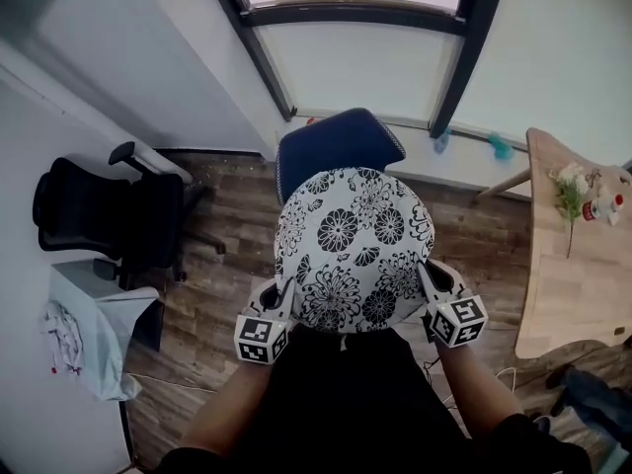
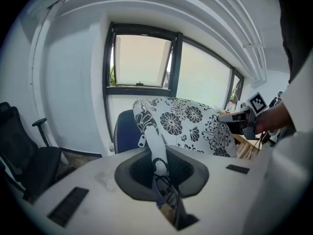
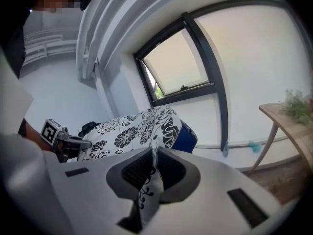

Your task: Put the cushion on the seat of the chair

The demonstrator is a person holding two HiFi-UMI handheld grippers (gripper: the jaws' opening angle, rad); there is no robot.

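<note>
Left gripper [image 1: 279, 302] and right gripper [image 1: 432, 286] each clamped on an edge of the floral cushion [image 1: 354, 250]. Cushion held up between them, blue chair [image 1: 336, 141] just behind it, seat hidden.

Head view looks steeply down — both gripper views share cushion [image 1: 354, 250].

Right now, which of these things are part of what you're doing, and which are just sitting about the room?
Part of the job:
floral cushion, gripped at its edges by the left gripper and the right gripper
blue chair just beyond it

Just lying about:
black office chair
wooden table
flowers on that table
</note>
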